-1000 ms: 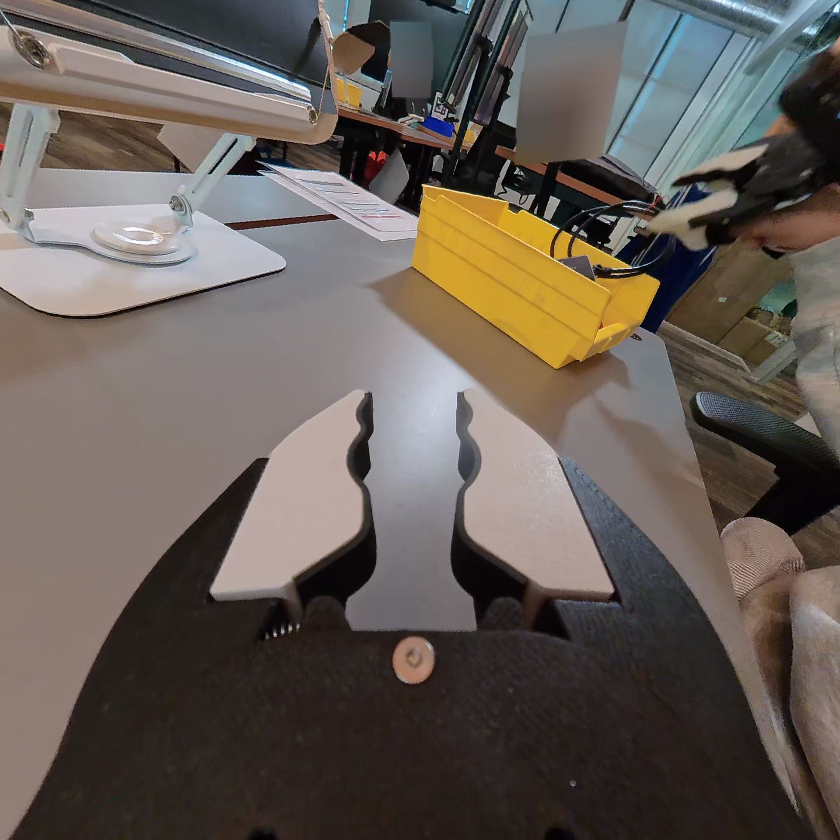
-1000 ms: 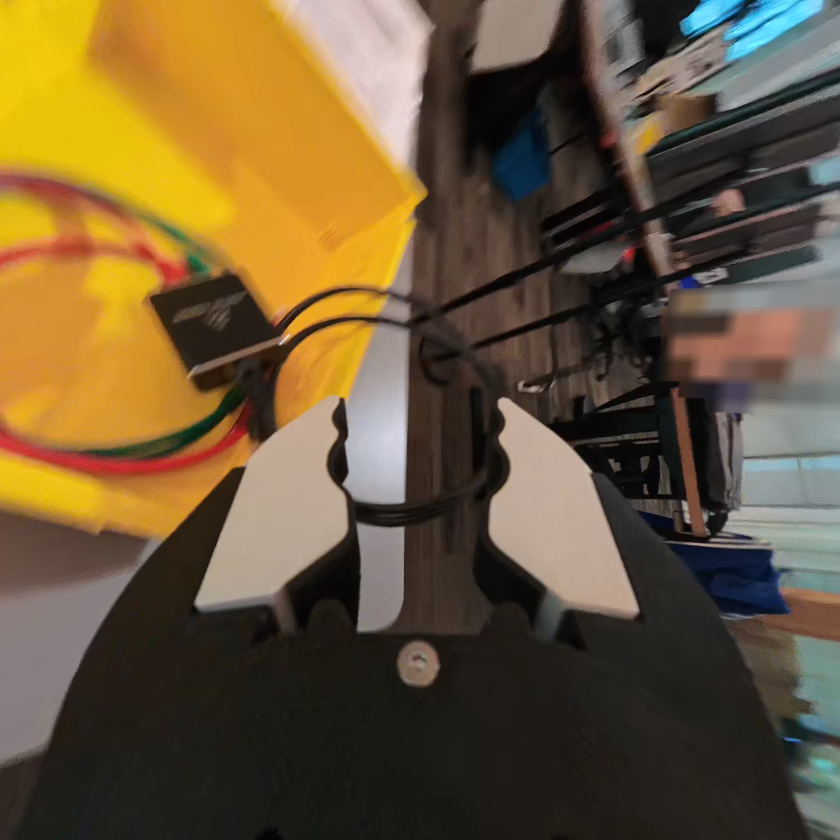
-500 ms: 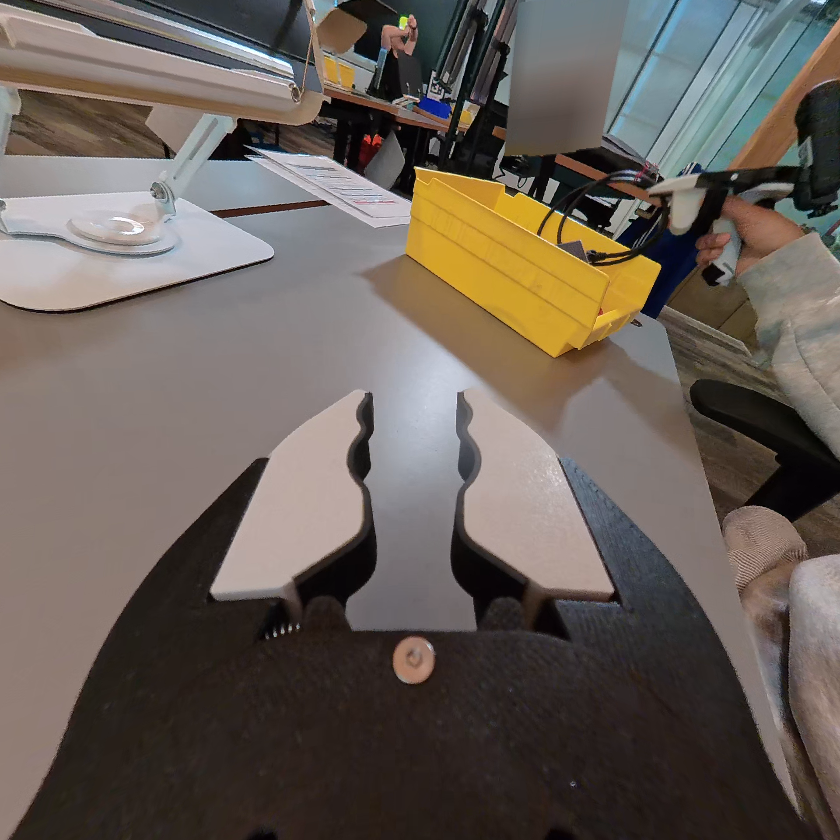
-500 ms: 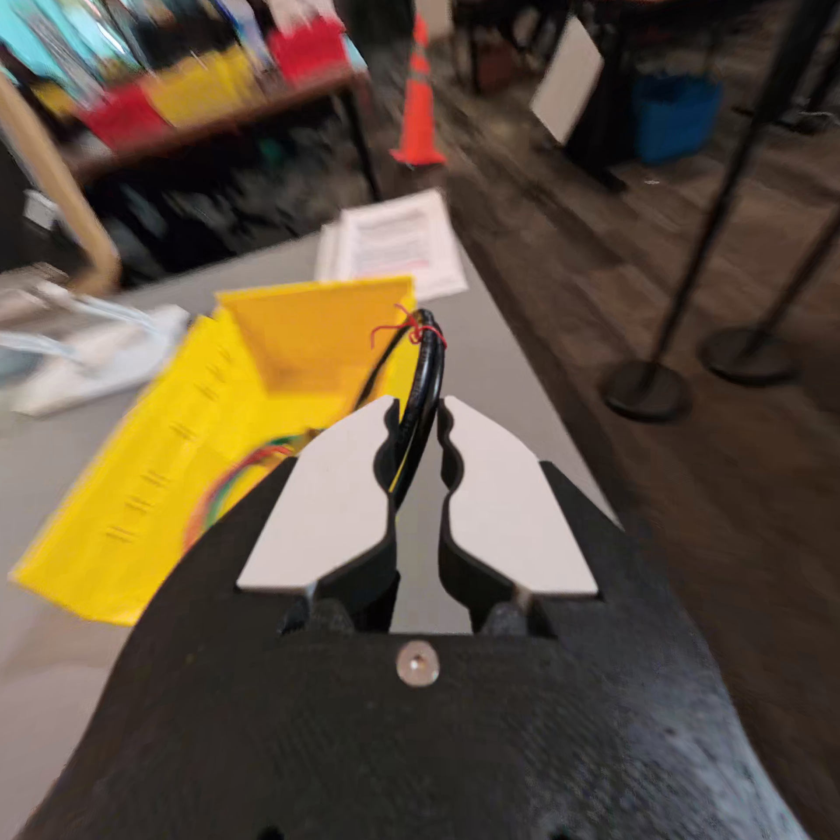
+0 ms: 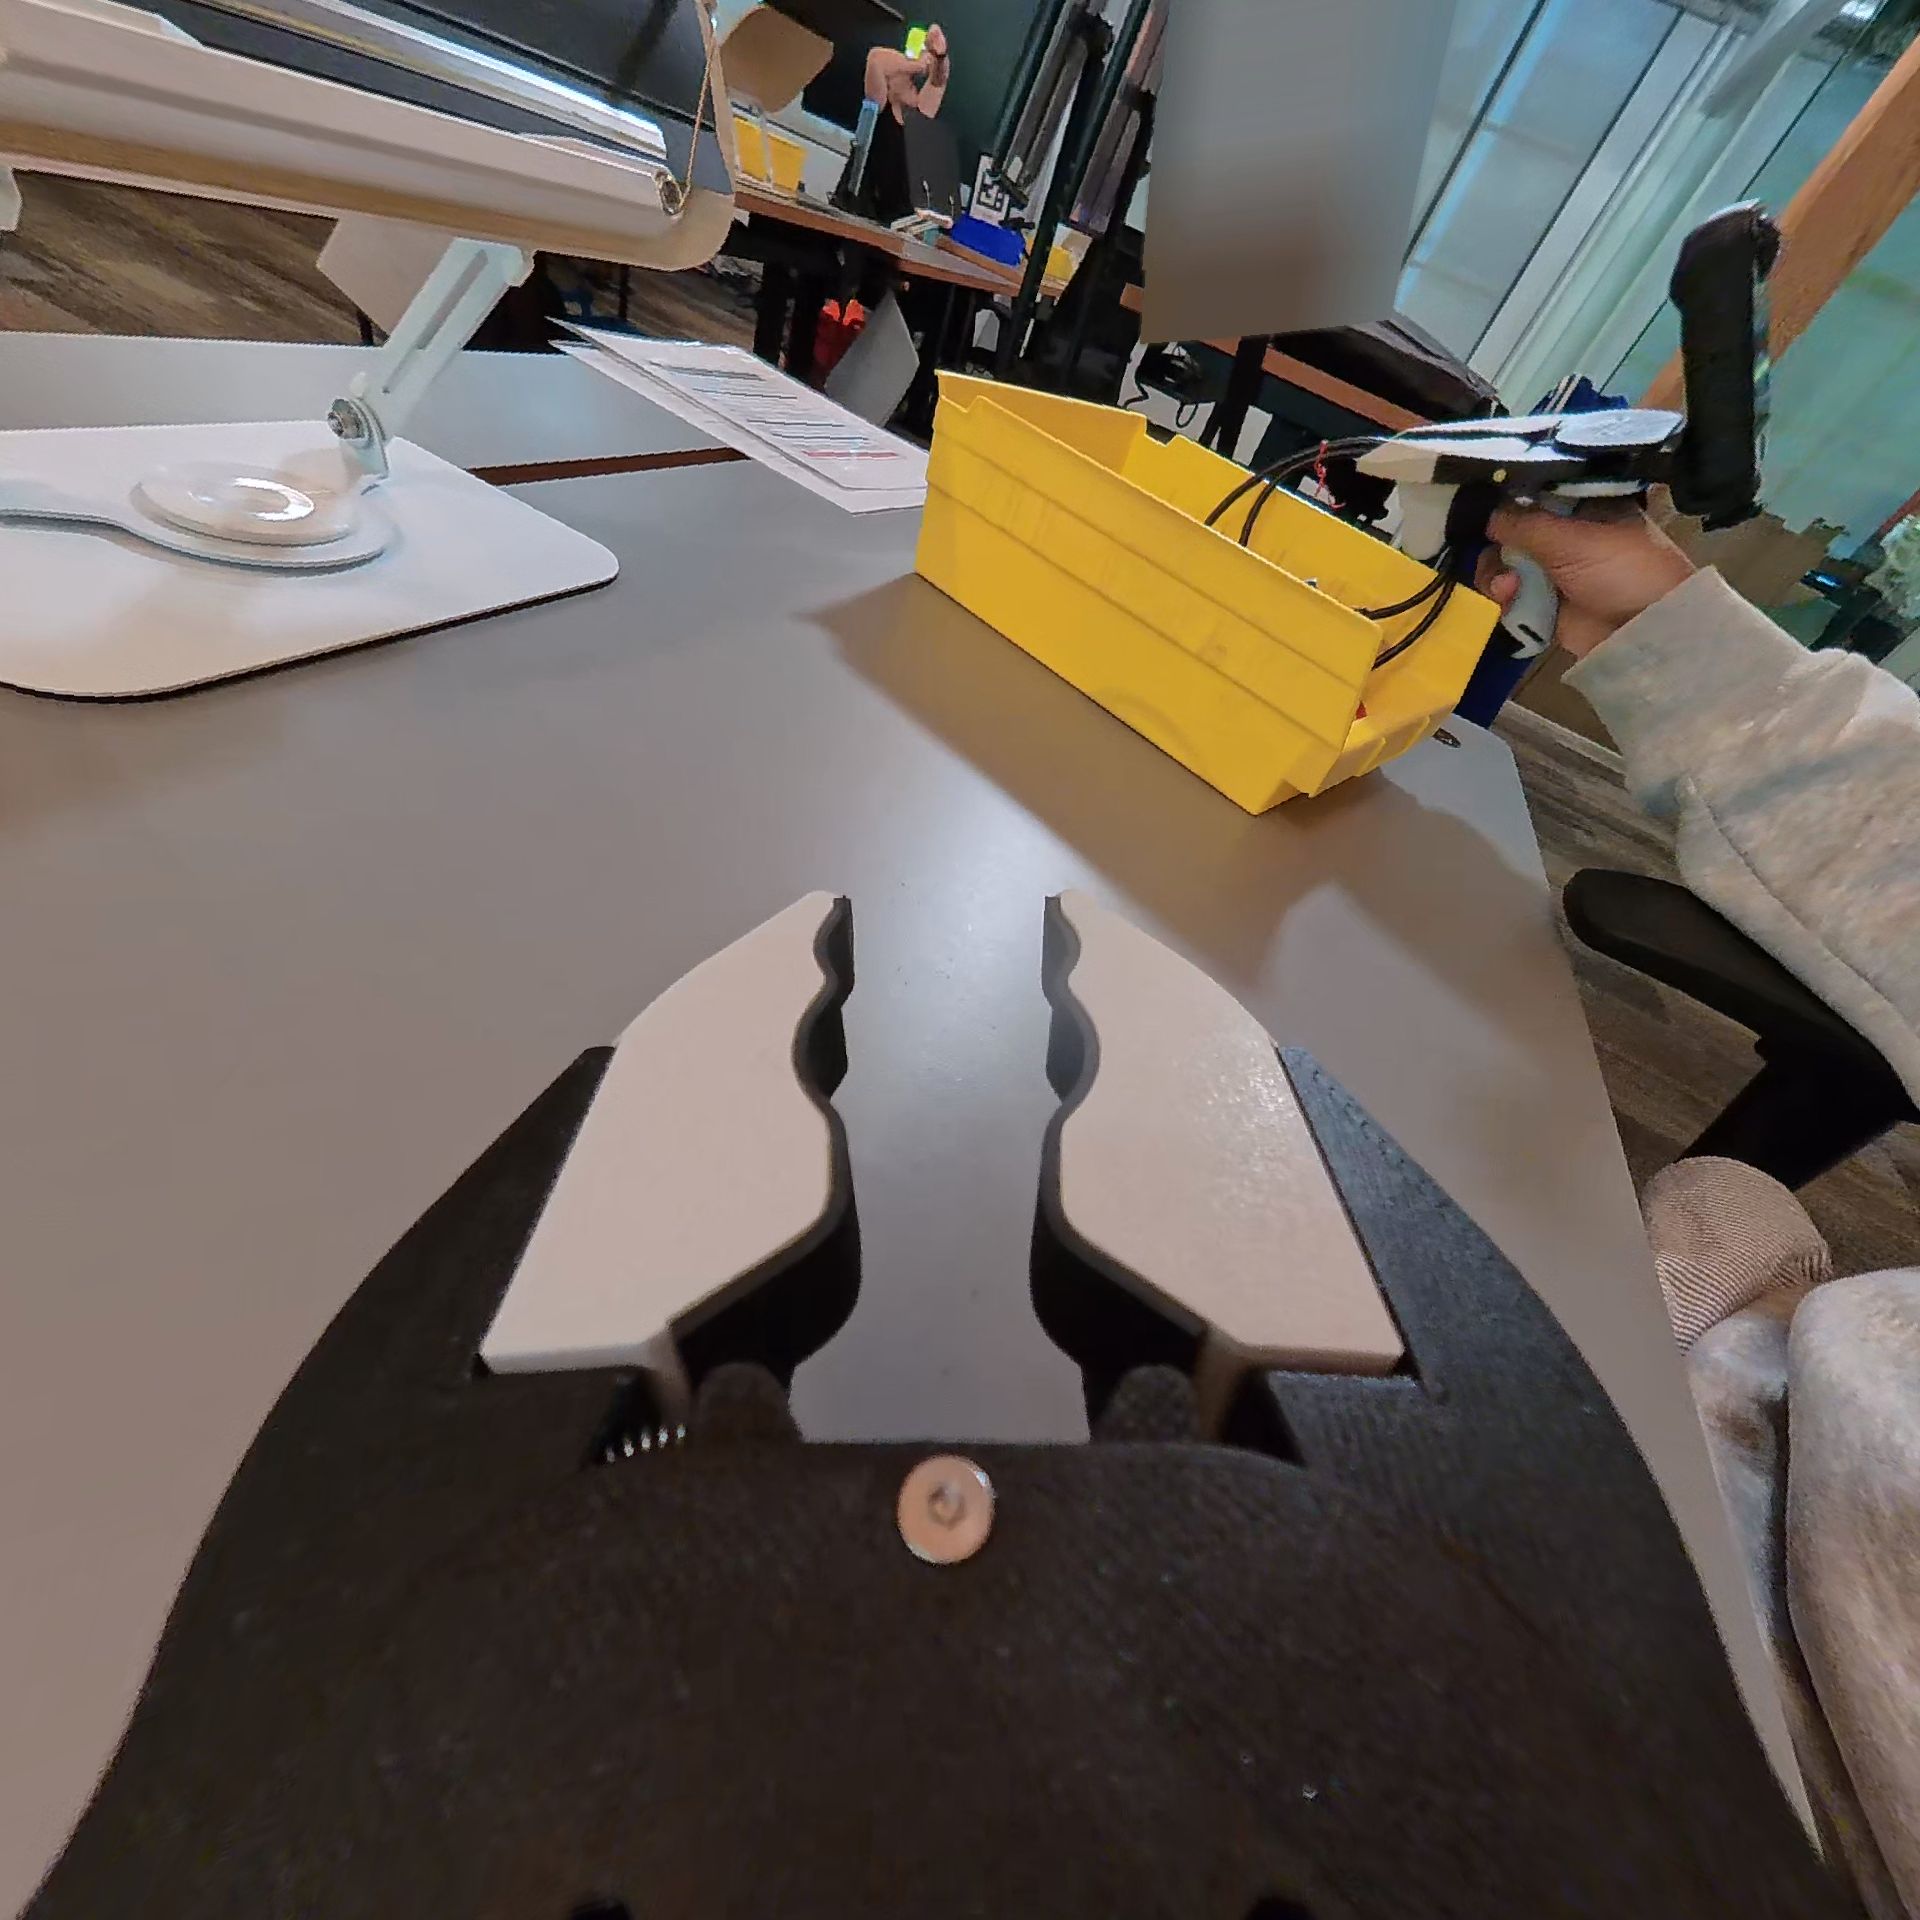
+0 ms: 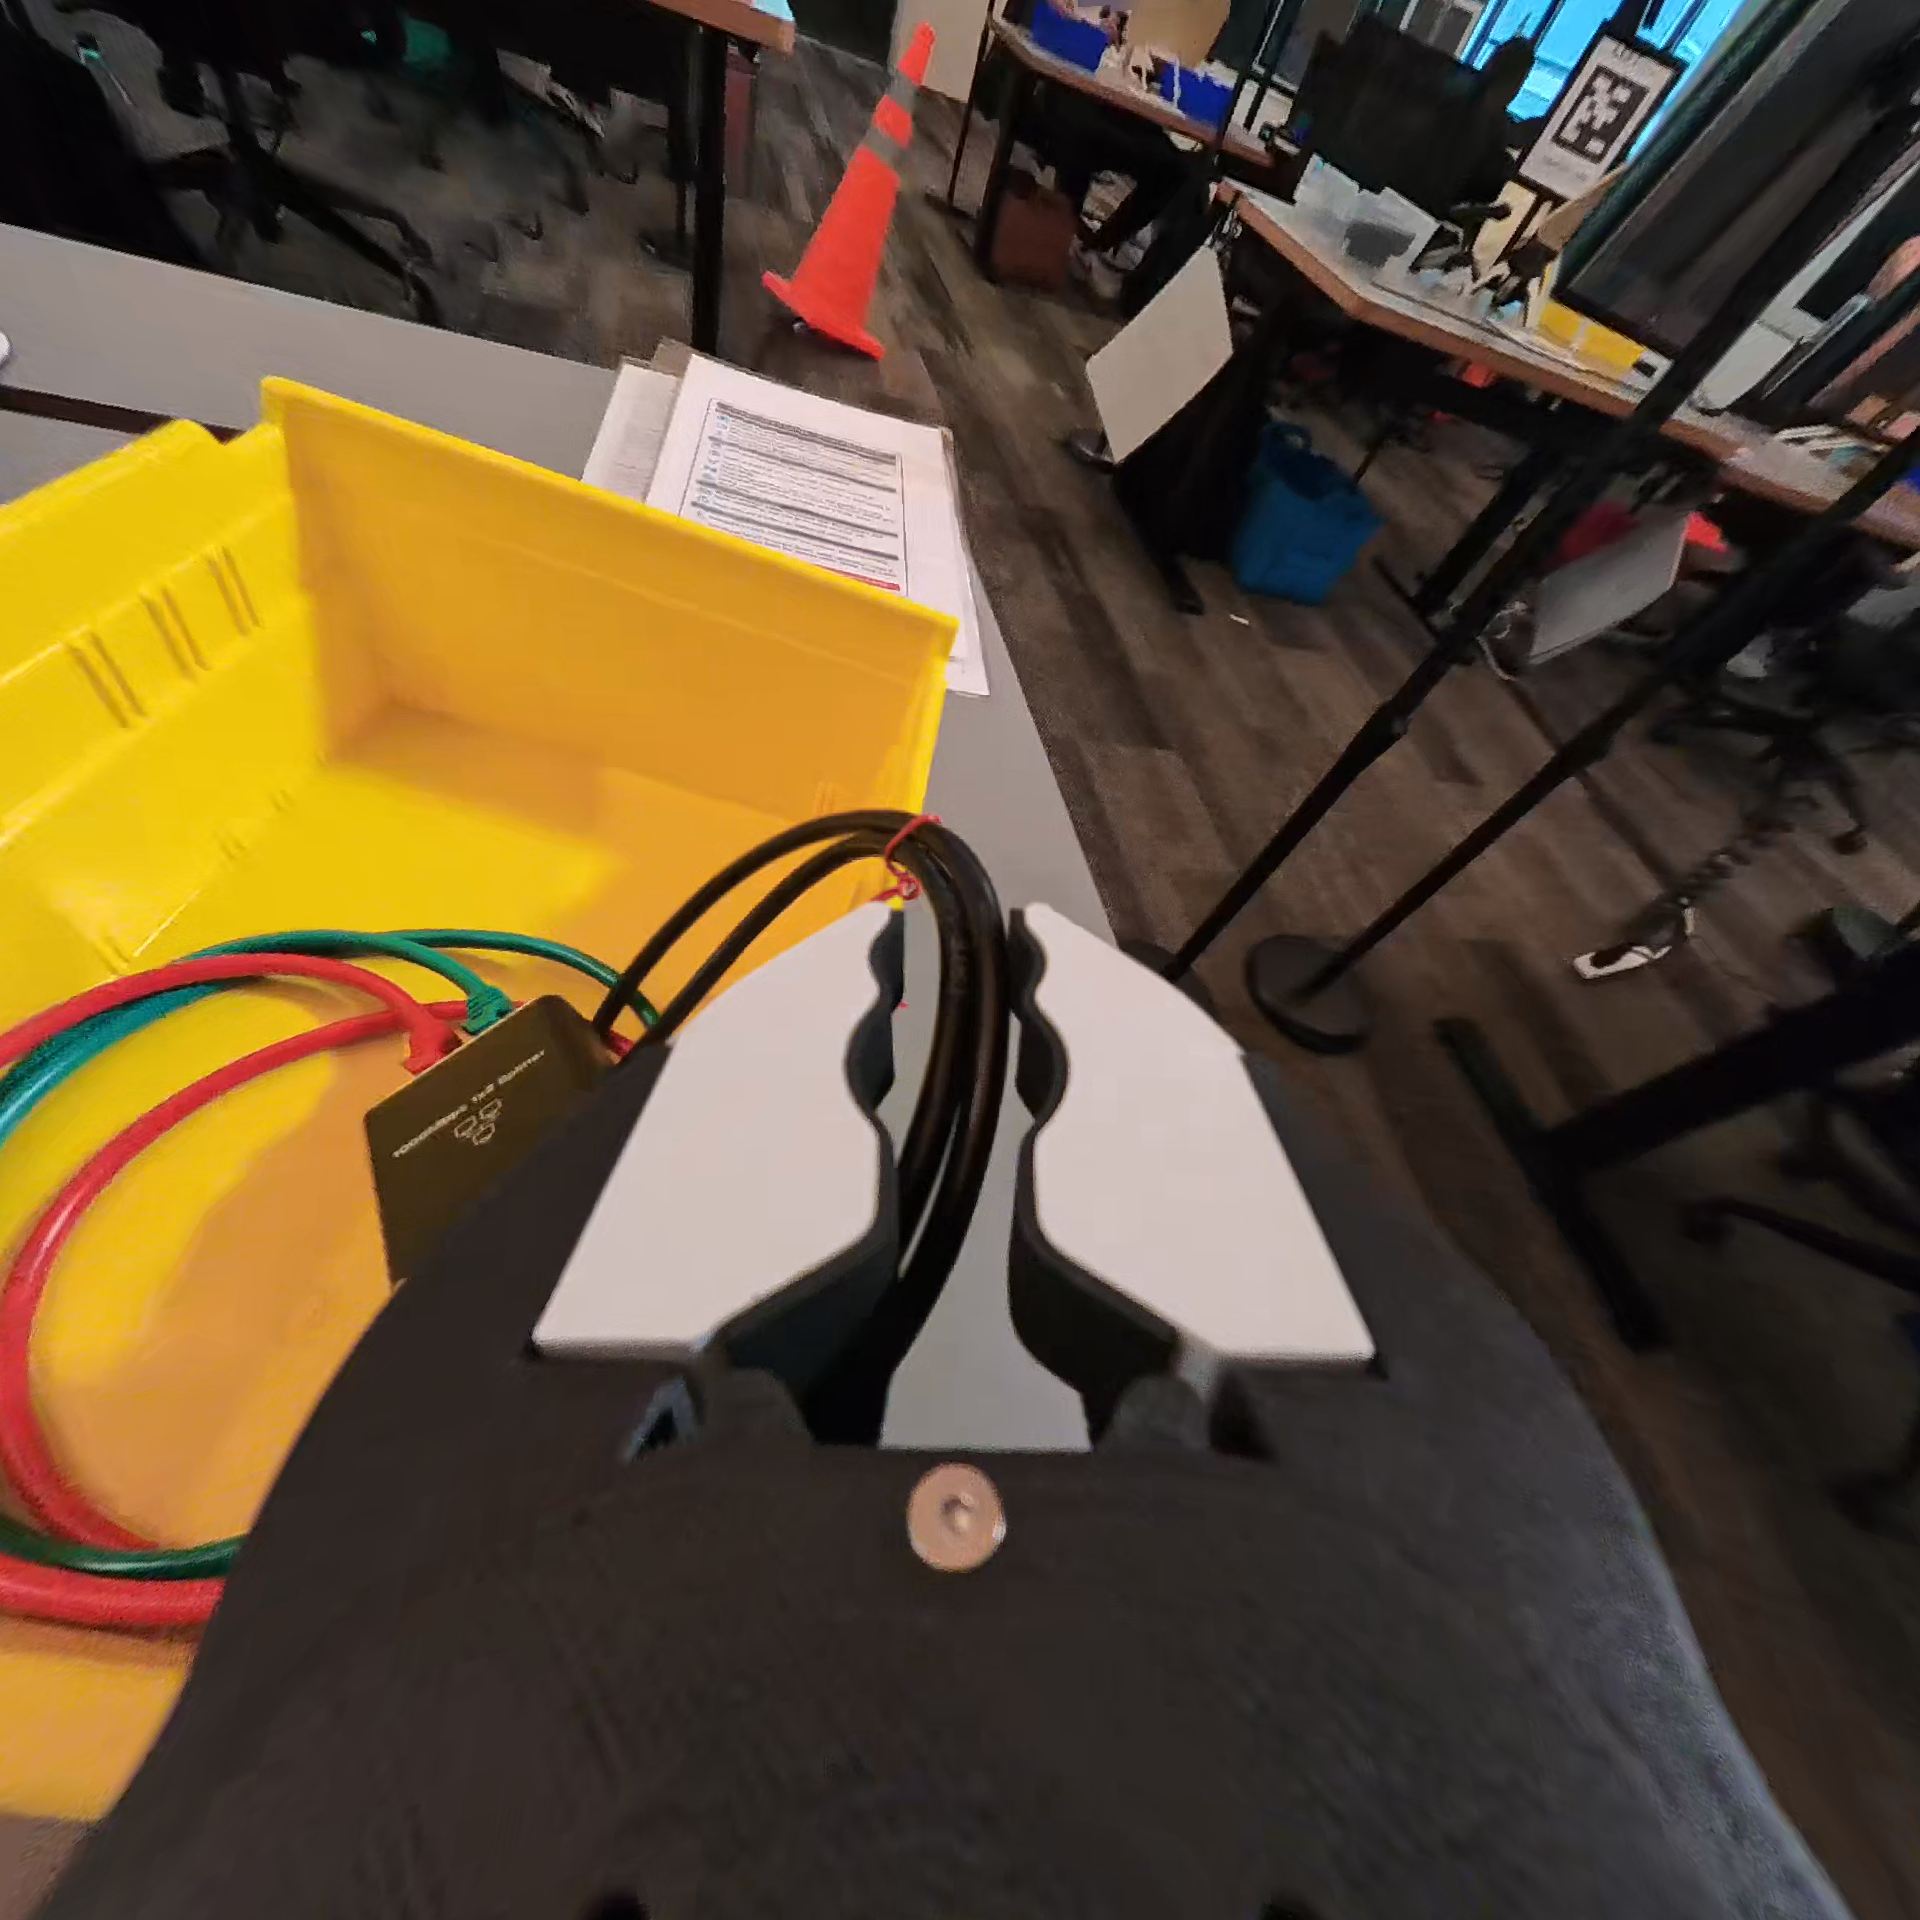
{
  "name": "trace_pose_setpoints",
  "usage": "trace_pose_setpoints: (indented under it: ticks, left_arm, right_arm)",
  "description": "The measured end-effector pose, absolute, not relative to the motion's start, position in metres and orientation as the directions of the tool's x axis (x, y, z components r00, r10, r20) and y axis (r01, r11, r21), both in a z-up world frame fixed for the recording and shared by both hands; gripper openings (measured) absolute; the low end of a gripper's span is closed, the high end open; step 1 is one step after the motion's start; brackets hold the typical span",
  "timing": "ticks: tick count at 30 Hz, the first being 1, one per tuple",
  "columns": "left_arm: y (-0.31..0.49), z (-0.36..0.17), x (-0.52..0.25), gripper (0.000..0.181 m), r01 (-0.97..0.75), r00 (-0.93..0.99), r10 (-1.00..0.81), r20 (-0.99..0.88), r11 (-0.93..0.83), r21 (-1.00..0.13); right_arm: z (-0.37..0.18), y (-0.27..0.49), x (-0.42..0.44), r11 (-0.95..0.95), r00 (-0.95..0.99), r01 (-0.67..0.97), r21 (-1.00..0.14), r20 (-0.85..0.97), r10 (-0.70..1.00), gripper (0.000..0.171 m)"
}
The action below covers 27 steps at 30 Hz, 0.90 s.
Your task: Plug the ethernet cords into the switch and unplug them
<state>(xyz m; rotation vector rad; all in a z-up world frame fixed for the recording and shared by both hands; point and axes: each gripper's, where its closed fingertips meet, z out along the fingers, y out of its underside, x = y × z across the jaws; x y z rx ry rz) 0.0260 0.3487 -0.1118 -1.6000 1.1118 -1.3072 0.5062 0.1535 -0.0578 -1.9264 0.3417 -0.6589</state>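
Note:
A small black switch [image 6: 468,1122] lies in a yellow bin [image 6: 603,499] with a red cord [image 6: 239,964] and a green cord [image 6: 395,940] plugged into its end. My right gripper [image 6: 954,914] is shut on a looped black cable [image 6: 971,997] bound by a red twist tie, which runs from the switch. It hangs over the bin's near right corner. My left gripper [image 5: 945,904] is open and empty, low over the grey table [image 5: 520,831]. From there the bin [image 5: 1122,561] is far right, with the right gripper [image 5: 1392,462] and black cable [image 5: 1247,488] above it.
A white monitor stand base [image 5: 260,561] sits far left on the table. A printed sheet [image 6: 800,488] lies behind the bin. The table's right edge is just past the bin, with a black chair [image 5: 1714,987], an orange cone [image 6: 852,229] and black poles [image 6: 1403,717] beyond.
My right gripper turned from a sideways look at the bin to level, closed on the black cable loop and now holds it up. My left gripper has stayed in place, open.

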Motion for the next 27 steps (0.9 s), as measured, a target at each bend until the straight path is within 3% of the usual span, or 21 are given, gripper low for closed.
trace_pose_setpoints:
  ticks: [4, 10, 13, 16, 19, 22, 27]
  left_arm:
    - [0.349, -0.112, 0.026, 0.035, -0.151, 0.092, -0.947, 0.307, -0.318, -0.936]
    - [0.349, -0.111, 0.025, 0.035, -0.149, 0.092, -0.948, 0.306, -0.317, -0.937]
    - [0.349, -0.109, 0.025, 0.035, -0.143, 0.094, -0.948, 0.305, -0.316, -0.938]
    - [0.350, -0.108, 0.023, 0.035, -0.138, 0.096, -0.948, 0.304, -0.315, -0.939]
    - [0.350, -0.107, 0.023, 0.034, -0.130, 0.095, -0.946, 0.311, -0.321, -0.938]
    - [0.350, -0.108, 0.025, 0.034, -0.126, 0.087, -0.941, 0.328, -0.337, -0.933]
    - [0.346, -0.108, 0.027, 0.034, -0.134, 0.084, -0.945, 0.317, -0.326, -0.936]
  right_arm:
    - [-0.042, 0.146, 0.505, -0.321, 0.834, 0.032, -0.946, 0.202, -0.514, 0.043]
    - [-0.018, 0.122, 0.502, 0.054, 0.862, -0.173, -0.983, -0.178, -0.475, 0.061]
    - [-0.037, 0.110, 0.500, 0.006, 0.852, -0.181, -0.983, -0.160, -0.499, 0.062]
    - [-0.050, 0.090, 0.492, 0.009, 0.831, -0.160, -0.987, -0.139, -0.539, 0.046]
    - [-0.055, 0.082, 0.471, 0.067, 0.848, -0.226, -0.972, -0.230, -0.478, 0.043]
    - [-0.055, 0.086, 0.443, 0.040, 0.902, -0.203, -0.978, -0.202, -0.383, 0.051]
    - [-0.074, 0.097, 0.436, -0.129, 0.902, -0.121, -0.984, -0.054, -0.429, 0.073]
